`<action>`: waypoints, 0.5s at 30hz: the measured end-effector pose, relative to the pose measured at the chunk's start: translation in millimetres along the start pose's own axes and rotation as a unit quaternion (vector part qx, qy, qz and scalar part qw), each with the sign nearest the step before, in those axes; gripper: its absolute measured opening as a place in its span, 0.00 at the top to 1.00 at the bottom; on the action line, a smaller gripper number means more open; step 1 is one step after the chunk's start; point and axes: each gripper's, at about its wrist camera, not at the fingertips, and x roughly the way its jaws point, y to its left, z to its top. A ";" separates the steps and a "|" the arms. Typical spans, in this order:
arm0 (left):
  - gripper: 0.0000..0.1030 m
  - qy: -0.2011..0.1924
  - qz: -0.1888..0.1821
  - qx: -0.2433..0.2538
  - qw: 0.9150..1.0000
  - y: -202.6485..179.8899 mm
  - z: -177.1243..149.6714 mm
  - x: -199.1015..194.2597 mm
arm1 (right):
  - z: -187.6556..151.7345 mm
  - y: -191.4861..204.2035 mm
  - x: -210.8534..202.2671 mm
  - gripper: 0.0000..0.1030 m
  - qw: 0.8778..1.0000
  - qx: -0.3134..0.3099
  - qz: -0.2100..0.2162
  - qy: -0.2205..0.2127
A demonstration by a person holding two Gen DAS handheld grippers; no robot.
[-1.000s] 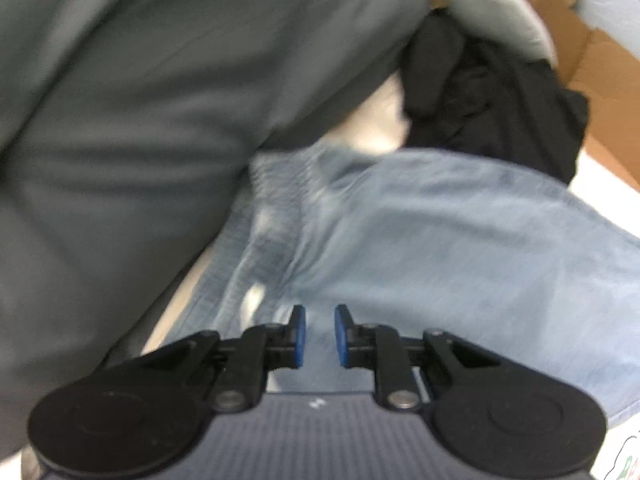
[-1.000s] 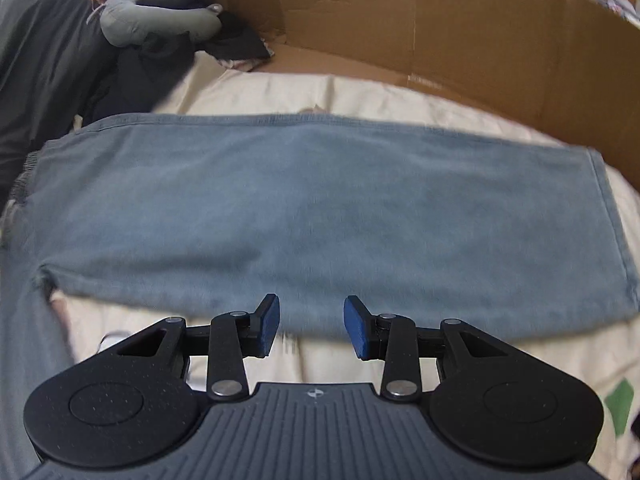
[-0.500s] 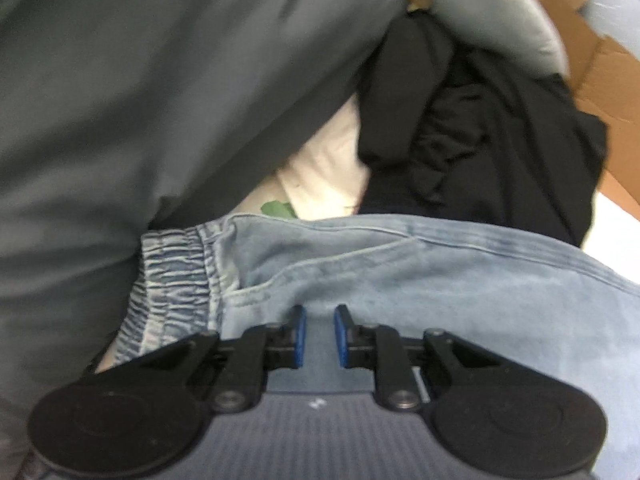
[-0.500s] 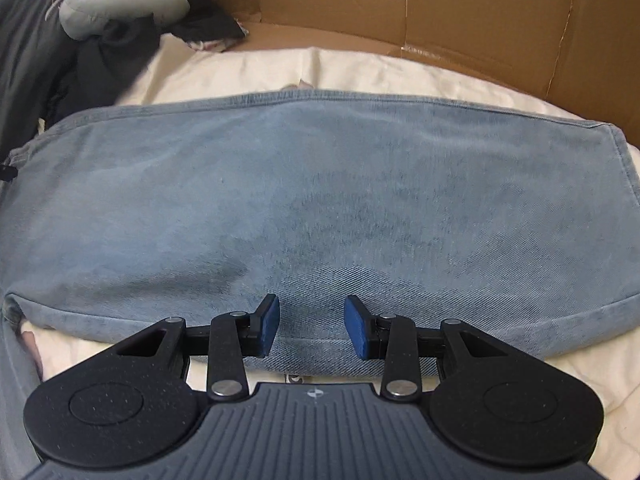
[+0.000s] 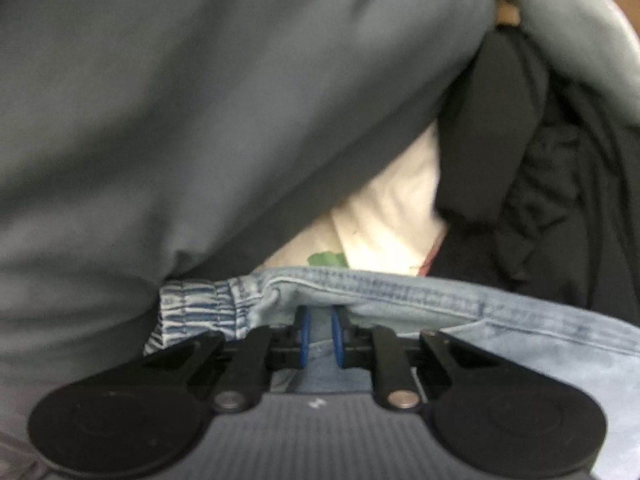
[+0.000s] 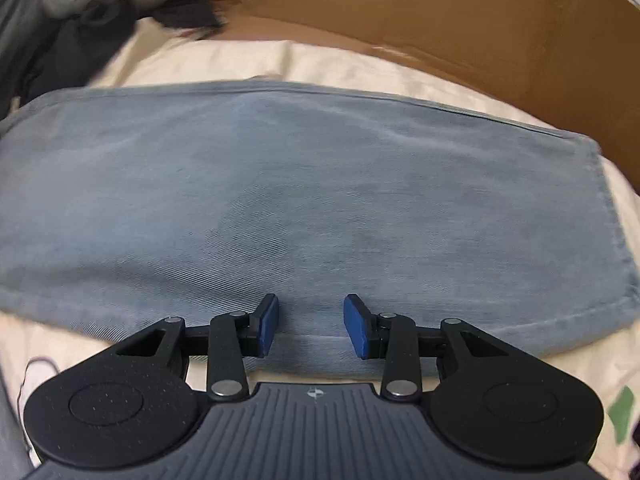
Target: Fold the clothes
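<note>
Left gripper (image 5: 319, 334) closing on jeans (image 5: 400, 292) waistband; right gripper (image 6: 312, 326) apart above jeans

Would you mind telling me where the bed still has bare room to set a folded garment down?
Free: the cream sheet strip between the jeans and the cardboard wall, and the near corners beside the right gripper. Crowded: the waistband end, where the grey garment and black clothes leave only a small wedge of sheet.
</note>
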 end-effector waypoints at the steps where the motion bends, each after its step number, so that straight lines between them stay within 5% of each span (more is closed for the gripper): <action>1: 0.85 -0.004 -0.010 0.009 1.000 -1.6 -1.7 -8.6 | 1.1 -2.1 -2.5 0.58 1.000 0.010 -0.003 -0.003; 9: 0.82 0.019 -0.069 0.021 0.997 3.4 -48.3 -66.2 | 13.0 29.5 -14.6 0.58 0.997 -0.001 0.059 -0.048; 15: 0.82 0.042 -0.076 0.035 0.996 2.8 -85.8 -74.2 | 17.8 64.3 -10.9 0.58 0.993 -0.019 0.101 -0.055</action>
